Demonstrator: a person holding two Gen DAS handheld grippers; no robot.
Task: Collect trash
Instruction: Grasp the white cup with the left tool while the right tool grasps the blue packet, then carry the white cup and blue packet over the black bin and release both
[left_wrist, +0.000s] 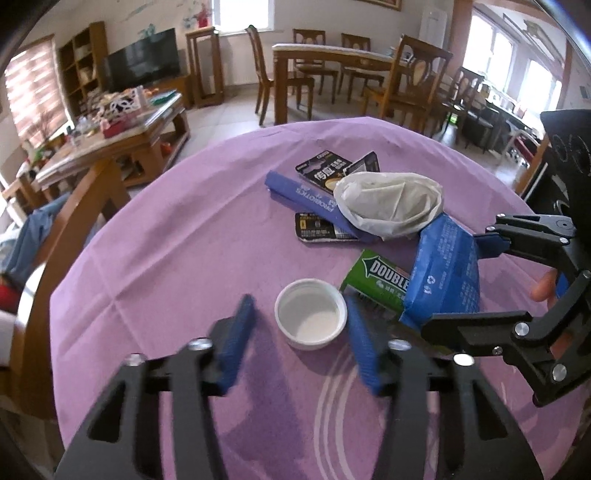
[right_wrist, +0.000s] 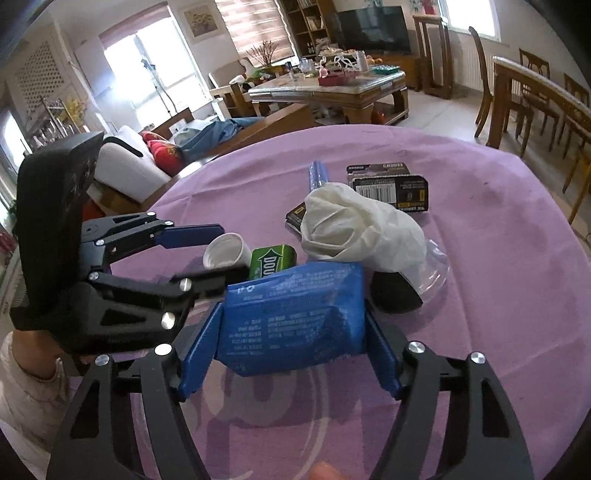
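Note:
Trash lies on a purple tablecloth (left_wrist: 166, 258). My right gripper (right_wrist: 291, 332) is shut on a blue foil packet (right_wrist: 291, 317), held just above the cloth; the packet also shows in the left wrist view (left_wrist: 443, 269). My left gripper (left_wrist: 299, 328) is open around a white plastic cap (left_wrist: 310, 314), one finger on each side. The cap shows in the right wrist view (right_wrist: 225, 251). A green Doublemint gum pack (left_wrist: 376, 284) lies beside the cap, partly under the packet. Behind are a crumpled white bag (left_wrist: 388, 203), a blue Probiotics stick (left_wrist: 306, 199) and black battery cards (left_wrist: 325, 170).
A clear plastic cup (right_wrist: 432, 273) lies on its side by the white bag. Beyond the round table stand wooden dining chairs and a table (left_wrist: 332, 55), a cluttered coffee table (left_wrist: 122, 122) and a sofa (right_wrist: 129, 166).

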